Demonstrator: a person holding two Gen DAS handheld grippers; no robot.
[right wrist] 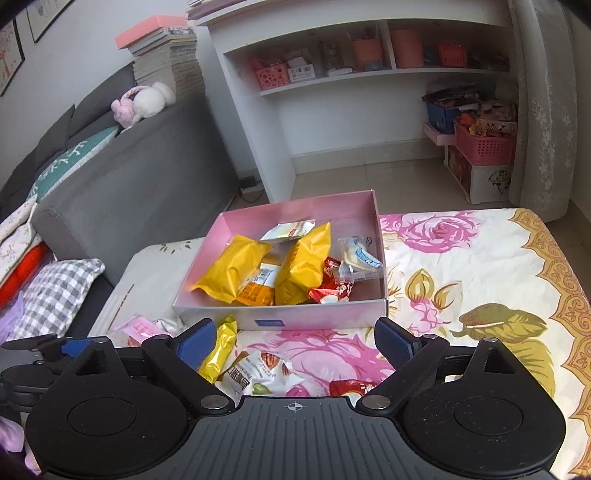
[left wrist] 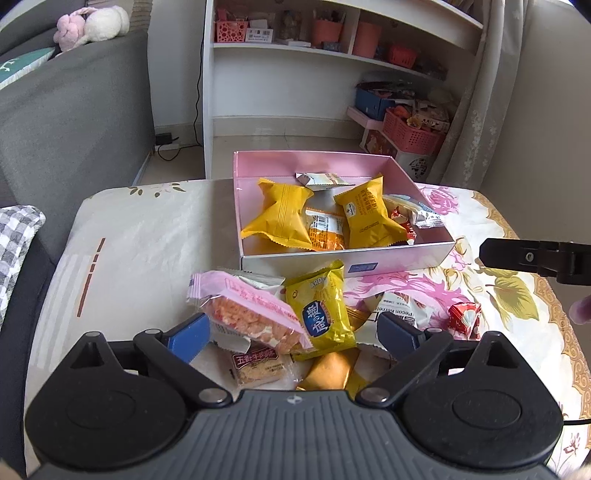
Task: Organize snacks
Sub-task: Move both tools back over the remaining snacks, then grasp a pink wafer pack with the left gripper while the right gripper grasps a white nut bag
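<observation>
Your left hand-held gripper (left wrist: 295, 334) hangs over the loose snack pile with its jaws spread wide; the packets lie below and between the blue pads (left wrist: 190, 338), and nothing is clamped. Your right hand-held gripper (right wrist: 295, 341) is likewise spread apart and empty, above the flowered tablecloth (right wrist: 480, 258) in front of the pink box (right wrist: 317, 317).

Legible writing: the white nut packet (left wrist: 402, 312) reads "Pecan Kernels" in part. The small clear packet (left wrist: 258, 367) under the pile carries a dark red label with Chinese characters. The yellow packet (left wrist: 320, 312) bears a blue oval with Chinese characters. The pink-topped rice-crisp packet (left wrist: 251, 314) has red print too fine to read. A small blue label (left wrist: 364, 267) sits on the box's front wall; its text is unreadable.

Task items: the loose pile sits on the table just in front of the box, with a red-and-white candy (left wrist: 465, 319) apart to the right. Inside the box lie two large yellow pouches (left wrist: 282, 216), an orange packet (left wrist: 327, 234) between them, a white packet (left wrist: 321, 179) at the back, a clear-wrapped pastry (right wrist: 360, 256) and red candies (right wrist: 332, 290) at the right.

Surroundings: grey sofa (left wrist: 66, 129) at left with a plush rabbit (left wrist: 92, 24) on top, white shelf unit (left wrist: 332, 74) behind, pink baskets (left wrist: 413, 134) and a curtain (left wrist: 480, 110) at right. The pink-topped packet overlaps the yellow one.
</observation>
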